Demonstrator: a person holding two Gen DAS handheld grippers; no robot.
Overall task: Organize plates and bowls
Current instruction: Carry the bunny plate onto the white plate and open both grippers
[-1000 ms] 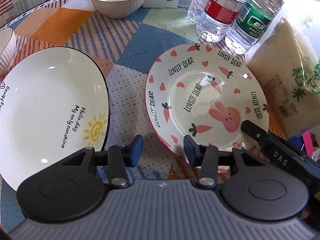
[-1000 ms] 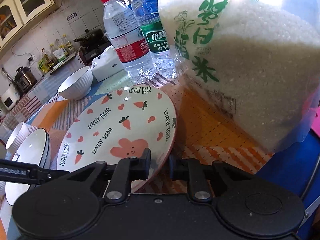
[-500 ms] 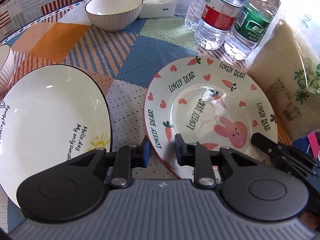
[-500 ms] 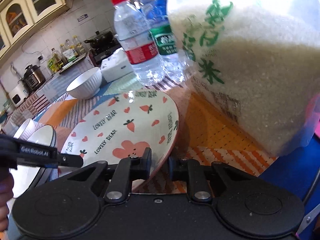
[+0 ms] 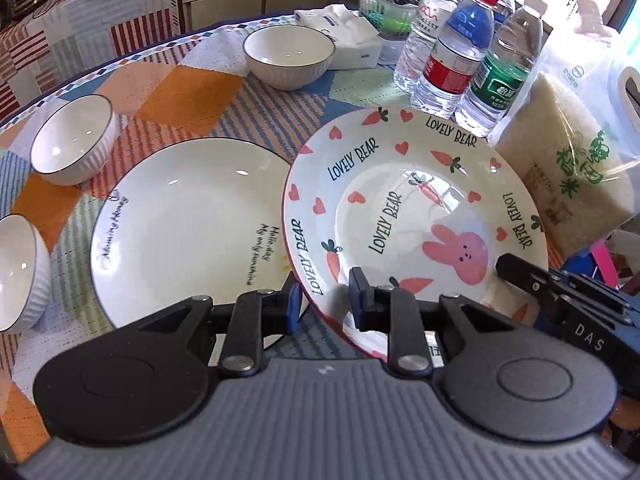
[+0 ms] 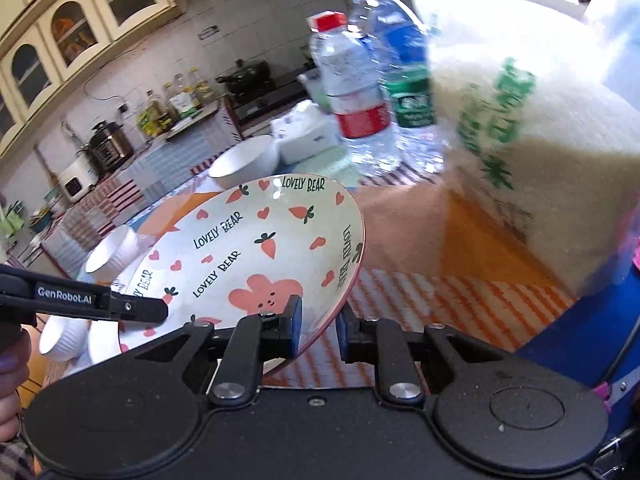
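Note:
A pink-rimmed "Lovely Bear" plate (image 5: 412,216) with a rabbit and carrots is lifted off the table and tilted. My left gripper (image 5: 324,302) is shut on its near-left rim. My right gripper (image 6: 318,330) is shut on its right rim (image 6: 344,272); its body shows in the left wrist view (image 5: 560,300). A white black-rimmed plate (image 5: 188,228) lies on the table to the left, partly under the lifted plate. Three white ribbed bowls stand around: far (image 5: 289,56), left (image 5: 74,144) and near left (image 5: 20,272).
Several water bottles (image 5: 456,56) and a bag of rice (image 5: 568,176) stand at the right, close to the lifted plate. A tissue pack (image 5: 344,36) and a green basket (image 5: 384,8) are at the back. The table carries a patterned cloth (image 5: 192,92).
Both grippers have raised the bear plate off the table, tilted it and moved it left over the white plate's edge. The left gripper closed on its rim during this second.

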